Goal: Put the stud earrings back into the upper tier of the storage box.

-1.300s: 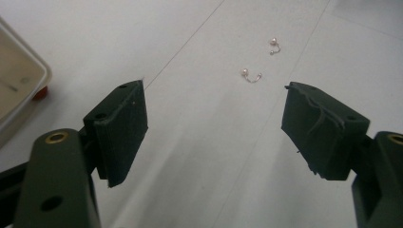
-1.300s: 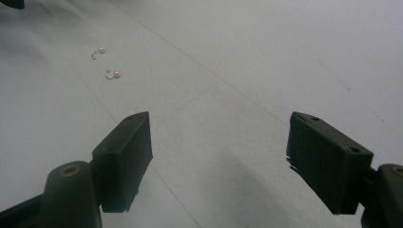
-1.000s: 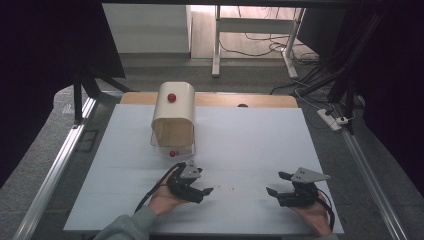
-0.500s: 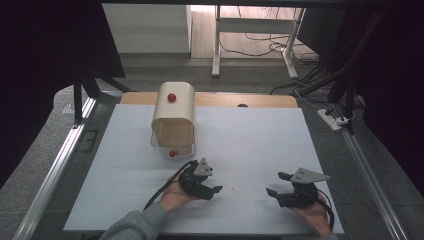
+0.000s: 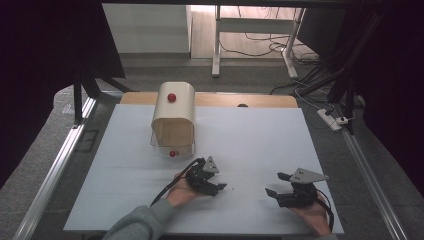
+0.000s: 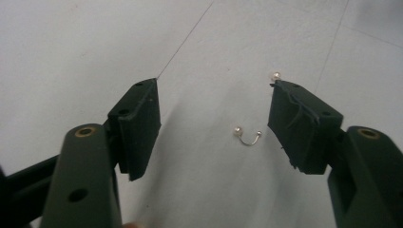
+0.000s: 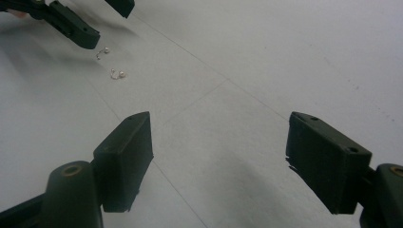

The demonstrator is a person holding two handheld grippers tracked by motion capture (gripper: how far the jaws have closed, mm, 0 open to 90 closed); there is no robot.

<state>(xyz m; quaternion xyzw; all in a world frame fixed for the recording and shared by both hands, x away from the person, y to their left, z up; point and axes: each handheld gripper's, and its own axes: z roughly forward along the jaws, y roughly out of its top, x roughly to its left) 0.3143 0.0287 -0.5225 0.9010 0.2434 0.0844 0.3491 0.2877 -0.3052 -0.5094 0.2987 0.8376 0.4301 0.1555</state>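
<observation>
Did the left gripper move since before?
Yes. In the high view the left gripper has slid rightward, away from the cream box, toward the tiny pearl earrings. Its jaws have just been closing; an earring lies between them, untouched.

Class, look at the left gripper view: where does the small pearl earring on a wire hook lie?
The pearl earring lies on the white table, between the left gripper jaws and nearer its right-hand jaw, untouched; a second pearl shows beyond that jaw's tip.

The white tabletop has a wood strip at its far edge. Grey floor lies around it. Behind stands a white desk frame with black cables, and bright light falls there
</observation>
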